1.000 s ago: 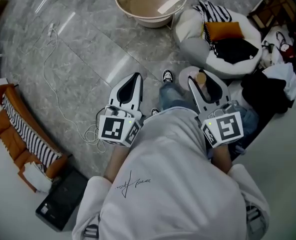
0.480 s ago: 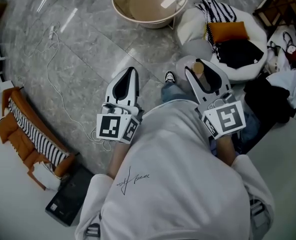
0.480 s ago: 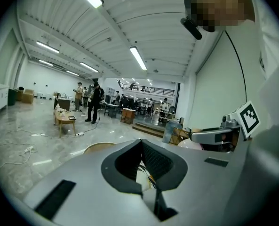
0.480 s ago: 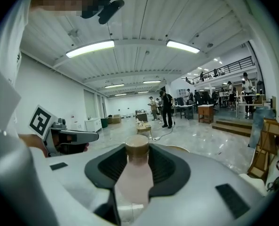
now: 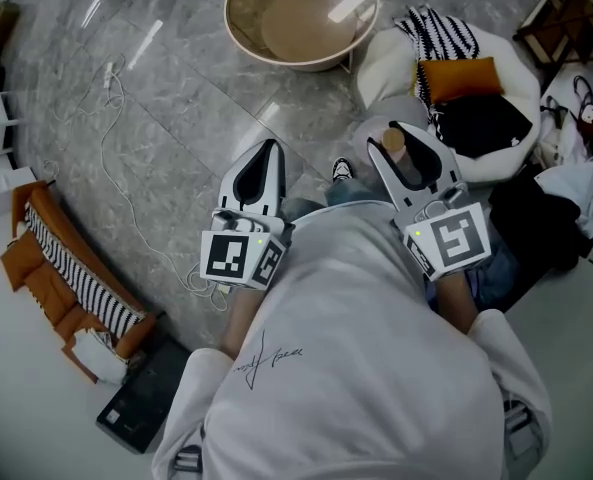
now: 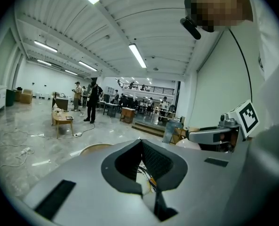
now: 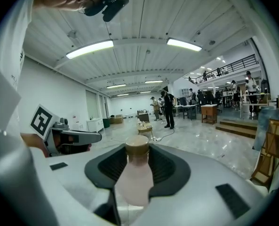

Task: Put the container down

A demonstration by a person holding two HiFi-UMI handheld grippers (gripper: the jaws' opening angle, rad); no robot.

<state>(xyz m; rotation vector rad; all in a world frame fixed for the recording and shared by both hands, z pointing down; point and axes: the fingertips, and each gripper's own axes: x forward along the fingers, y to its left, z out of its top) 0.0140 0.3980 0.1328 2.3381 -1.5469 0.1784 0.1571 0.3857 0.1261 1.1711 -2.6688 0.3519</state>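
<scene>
Risk noted: the pale pink plastic container with a tan cap [image 7: 135, 173] is carried well above the grey marble floor [image 5: 176, 98], cap pointing forward along the fingers. A release from here would likely drop it, letting it roll or land against the cluttered white round cushion [image 5: 384, 50]. The right gripper [image 5: 394, 146] is clamped on the container's body and held level before the person's waist; the left gripper [image 6: 147, 191] sits beside it at like height, fingers pressed together with nothing between them.
</scene>
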